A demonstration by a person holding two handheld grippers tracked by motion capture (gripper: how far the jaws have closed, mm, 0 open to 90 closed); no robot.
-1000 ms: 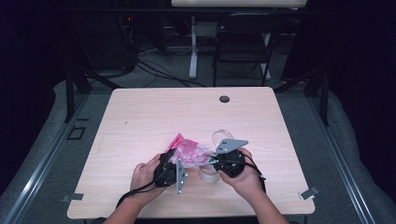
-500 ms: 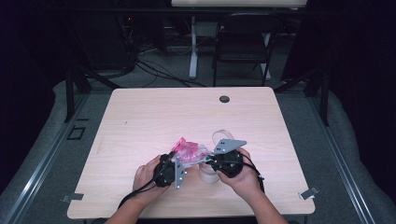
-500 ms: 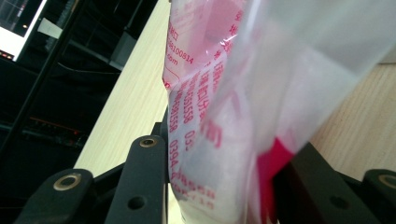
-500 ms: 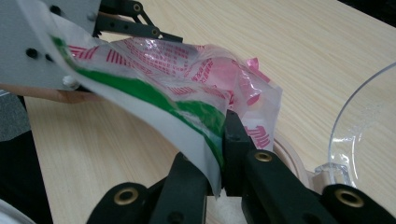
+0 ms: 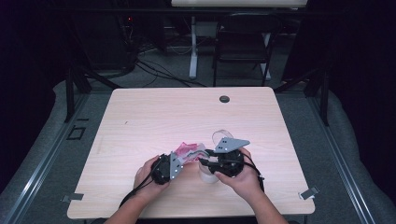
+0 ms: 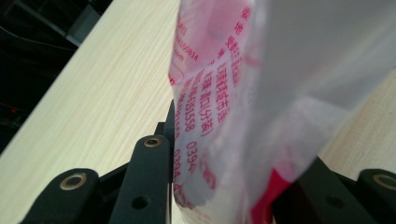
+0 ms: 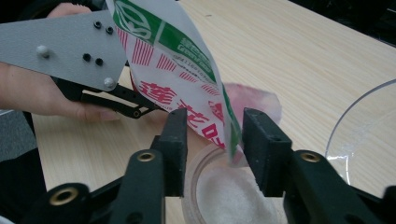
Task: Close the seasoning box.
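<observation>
A red-and-white printed plastic bag (image 5: 189,151) hangs between my two grippers above a small clear cup (image 5: 208,176) of white powder (image 7: 224,198). My left gripper (image 5: 180,161) is shut on the bag (image 6: 219,93), whose film lies between its black jaws (image 6: 236,154). My right gripper (image 7: 212,126) has just been opening. Its pads (image 7: 176,140) now stand apart, with the bag's lower corner (image 7: 229,140) hanging loose between them over the cup's mouth. That gripper (image 5: 205,161) points left at the bag in the high view.
A clear round dish (image 5: 223,136) sits just behind the right gripper and also appears at the right (image 7: 364,135). The wooden table (image 5: 154,116) has a black grommet (image 5: 224,99) at its far edge. A chair (image 5: 245,42) stands beyond.
In the high view both hands stay in place over the cup, and the bag remains between the grippers, a little lower than a second ago.
</observation>
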